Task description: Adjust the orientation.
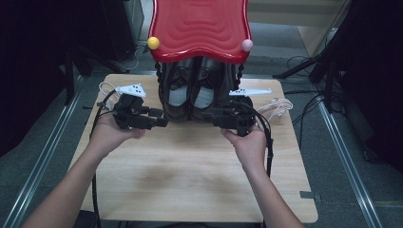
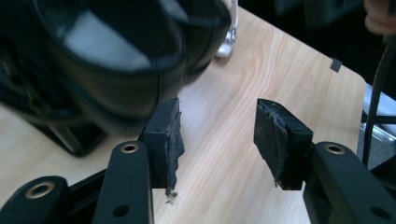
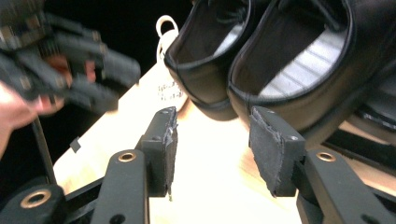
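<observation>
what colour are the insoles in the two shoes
Pale grey insoles inside the black leather shoes; right gripper view shows them best.

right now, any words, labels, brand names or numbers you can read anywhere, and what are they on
None can be read.
Small dark print on the white tag lying on the table beside the black shoes: too small and blurred to read.
No legible text on the shoes' insoles, the red tray or either gripper.
</observation>
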The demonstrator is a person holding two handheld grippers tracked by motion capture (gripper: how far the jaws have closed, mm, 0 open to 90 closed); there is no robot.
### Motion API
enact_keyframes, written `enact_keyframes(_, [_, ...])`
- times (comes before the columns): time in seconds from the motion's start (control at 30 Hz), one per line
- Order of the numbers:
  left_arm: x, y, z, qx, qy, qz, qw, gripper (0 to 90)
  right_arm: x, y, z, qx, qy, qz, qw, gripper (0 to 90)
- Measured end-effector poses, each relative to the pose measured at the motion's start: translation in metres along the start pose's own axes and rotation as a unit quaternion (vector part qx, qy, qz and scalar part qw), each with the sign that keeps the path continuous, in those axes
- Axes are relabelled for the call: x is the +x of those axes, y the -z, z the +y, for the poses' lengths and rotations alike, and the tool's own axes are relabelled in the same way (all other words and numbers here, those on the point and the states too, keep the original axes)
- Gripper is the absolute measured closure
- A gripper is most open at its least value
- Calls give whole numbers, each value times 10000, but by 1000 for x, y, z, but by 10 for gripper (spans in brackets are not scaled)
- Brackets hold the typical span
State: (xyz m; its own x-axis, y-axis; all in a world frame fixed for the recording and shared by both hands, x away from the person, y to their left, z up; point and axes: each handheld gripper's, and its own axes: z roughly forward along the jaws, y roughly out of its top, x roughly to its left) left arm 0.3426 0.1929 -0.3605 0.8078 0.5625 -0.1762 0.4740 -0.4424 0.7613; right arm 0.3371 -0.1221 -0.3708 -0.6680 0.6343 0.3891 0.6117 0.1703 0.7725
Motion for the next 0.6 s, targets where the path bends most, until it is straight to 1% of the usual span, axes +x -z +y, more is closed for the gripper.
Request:
enact_keyframes(0.07, [0, 1, 12, 22, -158, 9, 9999, 584, -1, 1, -6, 43, 38, -6, 10000, 535])
enact_keyframes(0.13, [1, 2, 24, -30, -195, -61, 9998, 665, -3, 1, -11, 71, 30, 41, 10000, 542])
enact_keyframes(0.17, [3, 4, 36, -51, -243, -102, 9996, 712, -5, 0, -17, 108, 0, 77, 9999, 548])
enact_keyframes(0.2, [3, 4, 36, -51, -243, -102, 9996, 736, -6, -1, -19, 126, -14, 80, 9999, 550])
enact_keyframes(0.23, [2, 5, 48, -38, -348, -100, 9993, 746, -7, -2, -22, 135, -24, 106, 9999, 558])
enact_keyframes(0.3, [2, 7, 61, -51, -454, -118, 9989, 781, -9, -4, -27, 171, -22, 123, 9998, 566])
enact_keyframes(0.33, [2, 7, 61, -51, -454, -118, 9989, 792, -10, -6, -29, 192, -27, 146, 9997, 574])
enact_keyframes(0.37, [2, 8, 74, -115, -550, -107, 9984, 812, -11, -7, -31, 211, -29, 150, 9997, 581])
enact_keyframes(0.4, [2, 8, 74, -115, -550, -107, 9984, 831, -11, -9, -33, 232, -44, 162, 9996, 602])
enact_keyframes(0.43, [2, 8, 80, -131, -544, -123, 9984, 831, -11, -9, -33, 232, -44, 162, 9996, 602])
enact_keyframes(0.47, [3, 9, 93, -167, -558, -153, 9982, 859, -12, -12, -37, 257, -61, 207, 9994, 648])
enact_keyframes(0.5, [3, 9, 93, -167, -558, -153, 9982, 873, -12, -12, -37, 257, -61, 207, 9994, 648])
enact_keyframes(0.53, [4, 9, 100, -161, -576, -155, 9981, 873, -13, -14, -39, 281, -77, 222, 9993, 665])
enact_keyframes(0.57, [5, 8, 106, -143, -527, -197, 9983, 897, -13, -16, -41, 303, -91, 224, 9992, 689])
enact_keyframes(0.6, [5, 8, 113, -132, -511, -198, 9984, 898, -14, -18, -42, 342, -59, 226, 9991, 714])
